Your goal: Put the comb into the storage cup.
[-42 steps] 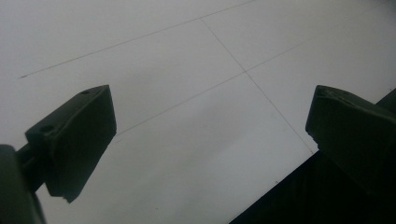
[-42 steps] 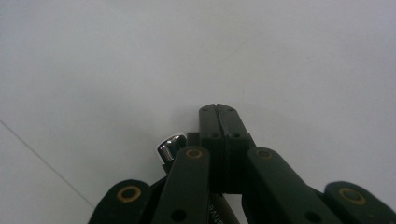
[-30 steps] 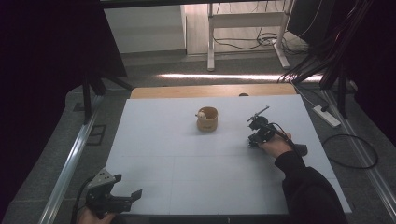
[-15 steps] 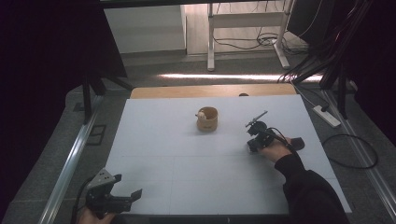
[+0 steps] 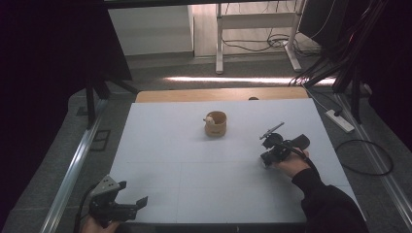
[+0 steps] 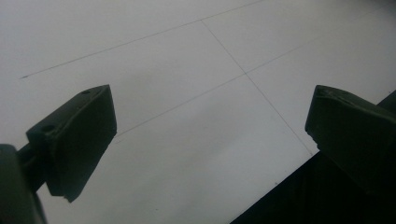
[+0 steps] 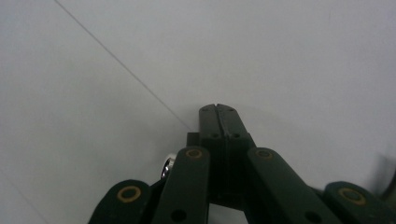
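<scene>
A small round wooden cup [image 5: 216, 124] stands on the white bench top [image 5: 165, 145], a little toward the far edge and roughly midway between the left and right edges. Something pale and rounded [image 5: 209, 119] sits at its left rim, partly inside; from here I can't make out what it is.

The right gripper [image 5: 266, 158] is down on the bench near the right edge, nearer the person than the cup and well apart from it, with the person's right hand [image 5: 291, 165] wrapped around its back end and a dark sleeve [image 5: 325, 204] trailing to the near edge. In the right gripper view its jaws are pressed flat together with nothing between them, tips close over the white surface and one of its thin grid lines.

The left gripper [image 5: 128, 204] hangs at the near left corner of the bench, a grey three-cornered plate [image 5: 108, 185] on top. In the left gripper view its jaws stand wide apart, holding nothing, over the bare white top beside the dark near edge.
</scene>
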`<state>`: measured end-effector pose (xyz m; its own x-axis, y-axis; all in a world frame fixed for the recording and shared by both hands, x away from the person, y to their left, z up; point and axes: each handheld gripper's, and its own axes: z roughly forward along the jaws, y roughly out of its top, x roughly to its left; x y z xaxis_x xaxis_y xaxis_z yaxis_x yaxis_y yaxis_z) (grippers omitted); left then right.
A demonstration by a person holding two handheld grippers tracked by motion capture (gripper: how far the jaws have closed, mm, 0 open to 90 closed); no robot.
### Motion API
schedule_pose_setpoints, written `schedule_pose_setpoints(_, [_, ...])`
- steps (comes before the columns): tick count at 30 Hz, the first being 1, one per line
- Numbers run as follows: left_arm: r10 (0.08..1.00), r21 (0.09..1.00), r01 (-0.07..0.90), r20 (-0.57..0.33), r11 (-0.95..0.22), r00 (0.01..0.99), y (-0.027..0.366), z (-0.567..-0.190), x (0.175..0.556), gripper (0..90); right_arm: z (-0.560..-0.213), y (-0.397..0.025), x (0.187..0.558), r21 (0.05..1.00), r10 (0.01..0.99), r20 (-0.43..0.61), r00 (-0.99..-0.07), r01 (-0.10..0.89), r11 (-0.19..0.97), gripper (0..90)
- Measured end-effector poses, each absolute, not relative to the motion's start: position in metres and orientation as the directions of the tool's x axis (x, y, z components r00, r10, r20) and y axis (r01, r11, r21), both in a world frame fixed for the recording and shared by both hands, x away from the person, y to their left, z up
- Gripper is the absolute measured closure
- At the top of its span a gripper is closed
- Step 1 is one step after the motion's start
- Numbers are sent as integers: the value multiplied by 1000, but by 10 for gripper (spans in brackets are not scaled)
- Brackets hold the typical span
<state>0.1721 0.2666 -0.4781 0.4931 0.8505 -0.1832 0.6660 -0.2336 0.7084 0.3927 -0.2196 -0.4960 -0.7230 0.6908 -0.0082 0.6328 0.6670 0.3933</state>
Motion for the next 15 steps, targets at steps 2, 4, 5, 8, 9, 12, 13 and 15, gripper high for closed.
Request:
schedule_pose_setpoints(2, [850,709,665,-183,-233,493,267,-478,172,30,-496,-222,389,394,692,-4,-722,635,664,900])
schedule_pose_setpoints(4, [851,709,666,-184,-232,492,267,-478,172,31,-496,-225,386,390,693,4,-721,639,663,900])
schedule_pose_setpoints(5, [851,709,666,-184,-231,491,267,-478,172,31,-497,-226,384,390,692,6,-722,639,663,900])
schedule_pose_setpoints(8, [852,709,666,-184,-230,490,267,-478,172,31,-497,-231,378,390,692,8,-721,640,662,900])
schedule_pose_setpoints(9, [852,710,666,-184,-229,490,267,-478,172,31,-497,-233,376,388,693,7,-721,640,663,900])
schedule_pose_setpoints(12, [852,710,666,-184,-229,490,267,-478,172,31,-496,-239,371,384,698,15,-716,649,657,900])
schedule_pose_setpoints(13, [852,710,666,-184,-229,490,267,-478,172,32,-496,-241,369,386,700,16,-714,650,655,900])
schedule_pose_setpoints(15, [852,710,666,-185,-229,489,267,-478,172,31,-496,-245,367,384,703,18,-711,654,652,900])
